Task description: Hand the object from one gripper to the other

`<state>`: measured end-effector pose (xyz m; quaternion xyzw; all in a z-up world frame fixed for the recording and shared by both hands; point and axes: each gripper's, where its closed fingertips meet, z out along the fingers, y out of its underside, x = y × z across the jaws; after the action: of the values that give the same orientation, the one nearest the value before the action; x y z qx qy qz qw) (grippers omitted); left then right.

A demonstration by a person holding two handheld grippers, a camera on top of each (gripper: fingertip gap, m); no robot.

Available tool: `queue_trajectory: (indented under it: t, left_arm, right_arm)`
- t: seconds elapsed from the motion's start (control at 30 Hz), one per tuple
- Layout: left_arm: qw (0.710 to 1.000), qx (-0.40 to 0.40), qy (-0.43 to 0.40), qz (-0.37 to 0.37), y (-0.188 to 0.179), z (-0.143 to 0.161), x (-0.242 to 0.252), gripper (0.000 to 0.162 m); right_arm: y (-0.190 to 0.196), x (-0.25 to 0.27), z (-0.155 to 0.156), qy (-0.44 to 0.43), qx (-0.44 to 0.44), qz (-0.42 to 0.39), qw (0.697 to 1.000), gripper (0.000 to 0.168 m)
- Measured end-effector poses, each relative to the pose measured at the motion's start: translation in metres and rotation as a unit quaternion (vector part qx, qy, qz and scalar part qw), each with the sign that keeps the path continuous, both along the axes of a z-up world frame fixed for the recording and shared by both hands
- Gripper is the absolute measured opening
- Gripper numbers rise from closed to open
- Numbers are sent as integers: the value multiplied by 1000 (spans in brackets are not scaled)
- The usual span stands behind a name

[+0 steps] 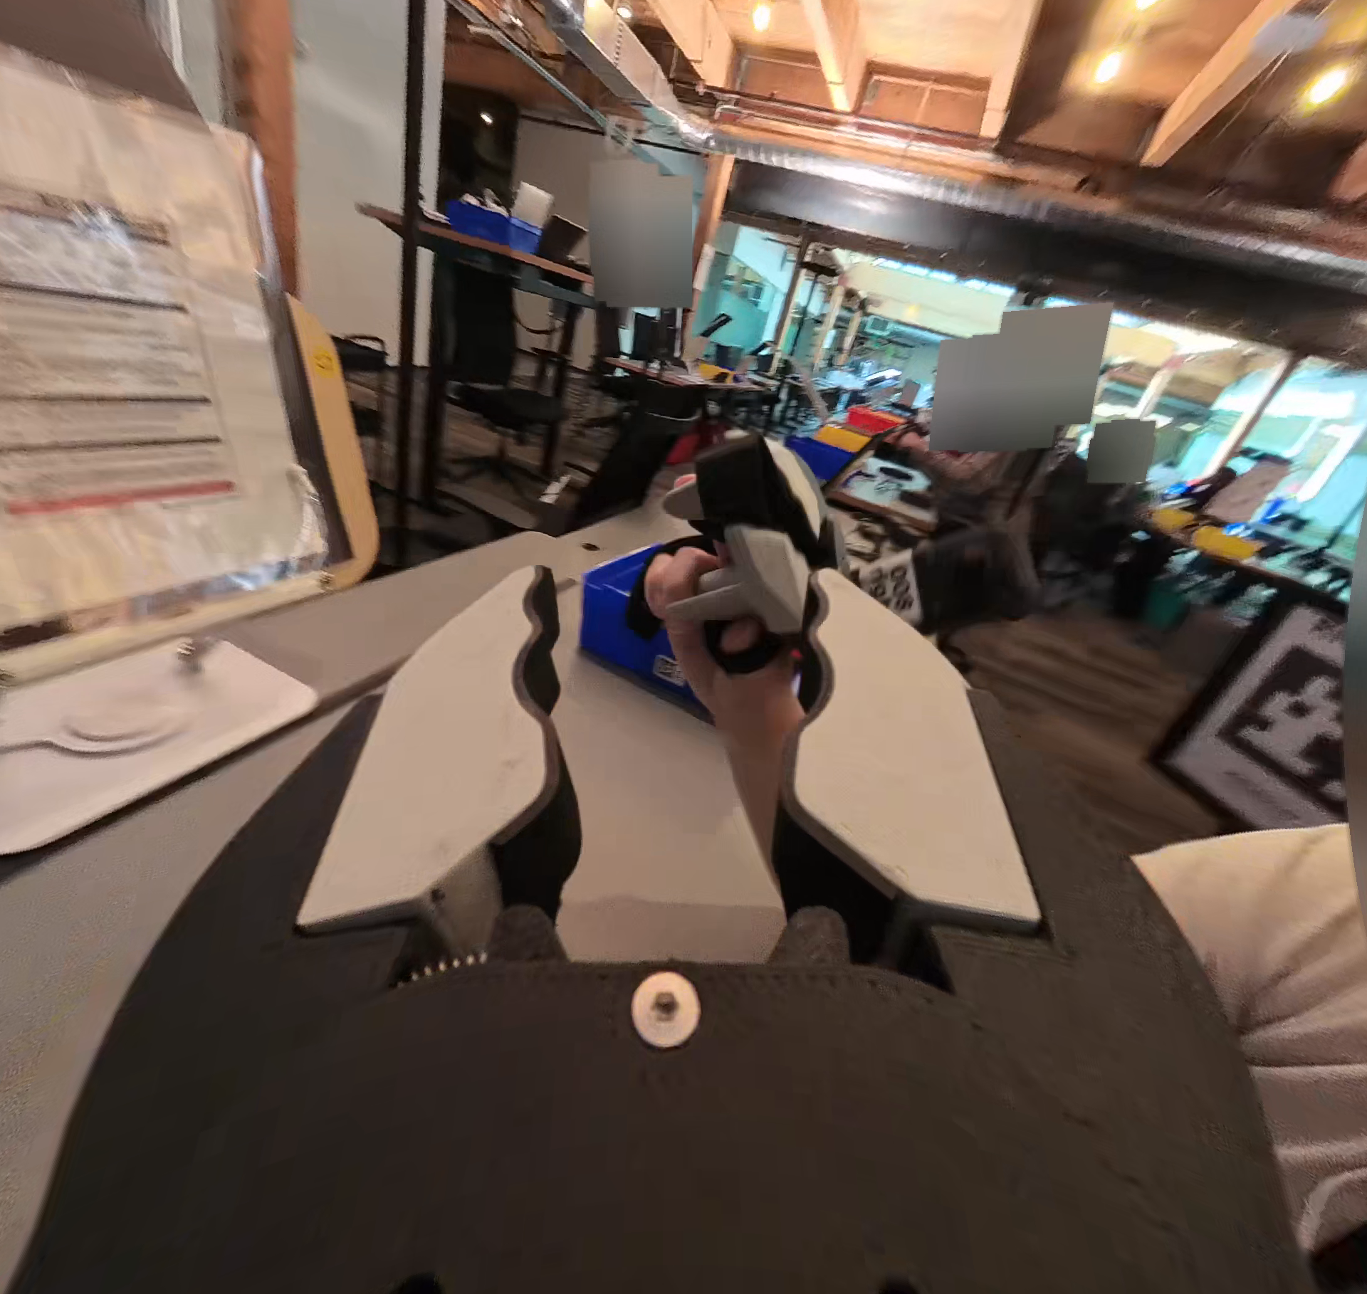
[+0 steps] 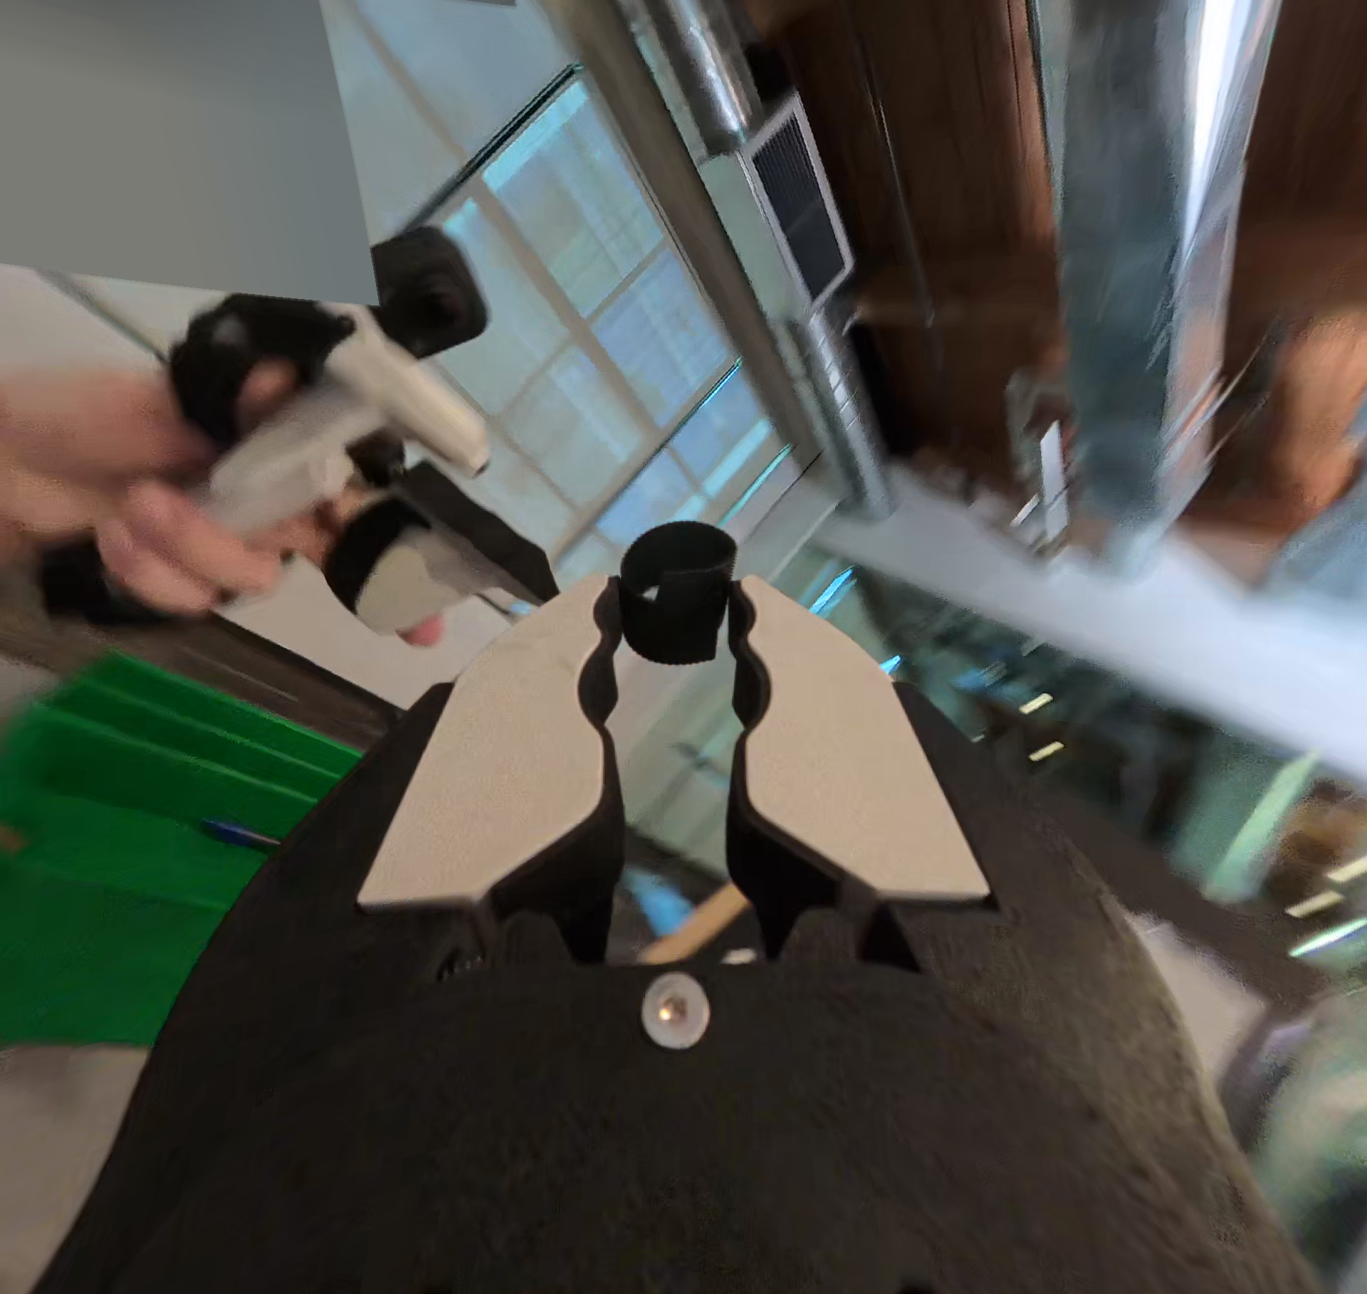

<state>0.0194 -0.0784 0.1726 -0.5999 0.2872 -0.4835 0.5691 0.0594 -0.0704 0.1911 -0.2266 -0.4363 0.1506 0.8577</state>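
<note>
My right gripper [image 2: 674, 593] is shut on a small black ribbed strap roll [image 2: 673, 626], pinched upright between its fingertips and held up in the air. My left gripper [image 1: 680, 585] is open and empty, its jaws wide apart above the grey table [image 1: 651, 815]. In the left wrist view a hand holds the right gripper's handle [image 1: 747, 571] just beyond my left fingertips; the roll is hidden there. In the right wrist view the left gripper [image 2: 355, 415] shows blurred at the left, held by a hand, apart from the roll.
A blue bin [image 1: 614, 615] sits on the table ahead of the left gripper. A framed sheet on a white stand [image 1: 148, 386] is at the left. A green bin [image 2: 133, 778] lies low left of the right gripper. Metal ducts [image 2: 1124, 238] run overhead.
</note>
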Motion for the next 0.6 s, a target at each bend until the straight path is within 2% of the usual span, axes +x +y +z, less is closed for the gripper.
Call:
queue_trajectory:
  t: [0.07,0.1,0.2,0.33,0.43,0.53,0.6]
  left_arm:
    - [1000,-18,6,-4,1,-4,2,61]
    - [1000,-13,15,4,4,-7,4,61]
    - [1000,3,24,16,5,-8,12,59]
    - [999,25,32,36,8,-7,16,54]
    - [998,35,52,22,4,-12,22,53]
    - [997,44,61,-6,0,-16,25,47]
    - [996,43,46,-57,-11,-14,27,26]
  right_arm:
    - [-8,-2,-6,-32,100,-67,992,27]
    - [-10,-5,-10,-51,113,-78,989,27]
    - [-17,-15,-16,-78,121,-69,987,28]
    - [-13,-20,-21,-97,145,-105,979,28]
    - [-11,-25,-26,-113,156,-118,974,28]
    - [-20,-29,-26,-108,154,-82,979,28]
    - [-27,-31,-24,-99,153,-62,981,29]
